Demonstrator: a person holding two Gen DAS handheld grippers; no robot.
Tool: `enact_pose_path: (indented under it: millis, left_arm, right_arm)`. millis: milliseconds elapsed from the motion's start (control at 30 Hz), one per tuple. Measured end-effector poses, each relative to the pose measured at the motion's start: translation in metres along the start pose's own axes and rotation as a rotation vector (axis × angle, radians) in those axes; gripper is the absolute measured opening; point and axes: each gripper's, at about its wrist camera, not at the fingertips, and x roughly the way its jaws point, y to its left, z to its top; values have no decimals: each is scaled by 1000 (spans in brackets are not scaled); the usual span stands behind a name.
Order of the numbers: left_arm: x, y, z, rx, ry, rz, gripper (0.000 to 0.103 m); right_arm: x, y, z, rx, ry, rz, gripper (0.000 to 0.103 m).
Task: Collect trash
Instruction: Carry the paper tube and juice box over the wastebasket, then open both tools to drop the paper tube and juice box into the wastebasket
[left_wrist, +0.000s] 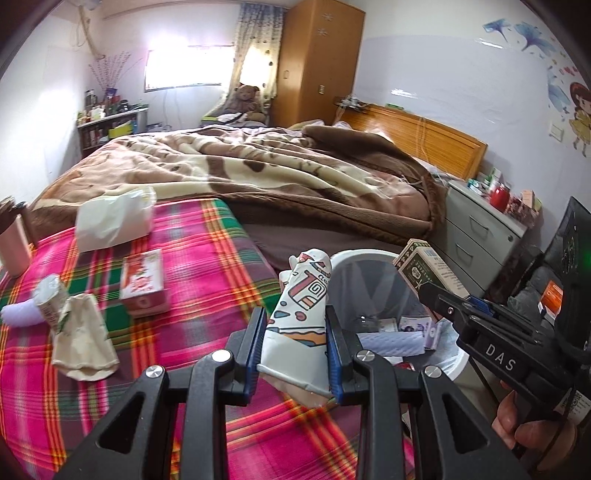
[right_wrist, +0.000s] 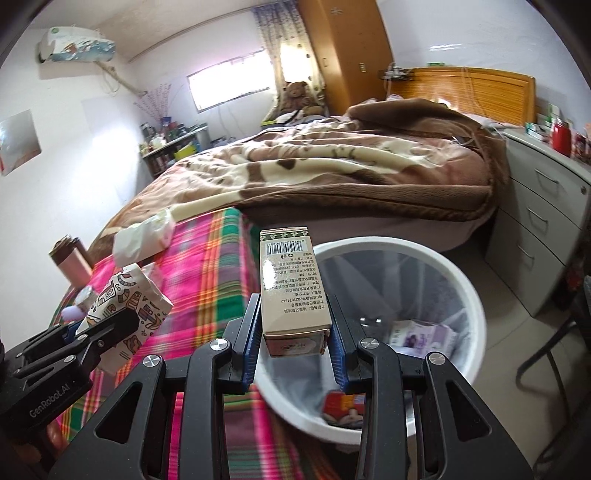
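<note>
My left gripper (left_wrist: 295, 332) is shut on a patterned paper carton (left_wrist: 299, 306), held at the bed's edge beside the white trash bin (left_wrist: 369, 254). It also shows in the right wrist view (right_wrist: 125, 295). My right gripper (right_wrist: 295, 317) is shut on a tan cardboard box (right_wrist: 291, 280), held over the near rim of the bin (right_wrist: 443, 258). The box also shows in the left wrist view (left_wrist: 428, 269). Several wrappers and packets (right_wrist: 421, 332) lie in the bin.
On the plaid bedspread (left_wrist: 207, 258) lie a crumpled paper bag (left_wrist: 81, 332), a red-white box (left_wrist: 144, 284), a white bag (left_wrist: 114, 218), a small carton (left_wrist: 50, 299) and a pink bottle (left_wrist: 13, 240). A grey drawer unit (right_wrist: 535, 229) stands right of the bin.
</note>
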Motion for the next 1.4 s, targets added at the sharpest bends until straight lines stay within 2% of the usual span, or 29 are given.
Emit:
enact_pose_path:
  millis: [500, 1000, 1100, 1133, 1200, 1300, 1400]
  left_arm:
    - [32, -50, 7, 68, 50, -69, 31]
    - [60, -77, 5, 106, 114, -83, 32]
    - [63, -79, 5, 106, 119, -91, 39]
    - [63, -79, 5, 102, 117, -96, 49]
    - [61, -79, 5, 97, 108, -111, 57]
    - [59, -78, 5, 97, 103, -106, 57]
    - [57, -76, 5, 92, 100, -108, 59]
  right_arm:
    - [7, -36, -3, 37, 47, -87, 34]
    - [16, -64, -7, 87, 84, -134, 35]
    - [17, -65, -7, 91, 86, -138, 35]
    - [17, -65, -7, 91, 88, -143, 35]
    - [18, -66, -7, 91, 89, -151, 35]
    - [16, -66, -7, 91, 87, -153, 37]
    - [15, -65, -7, 91, 80, -151, 46]
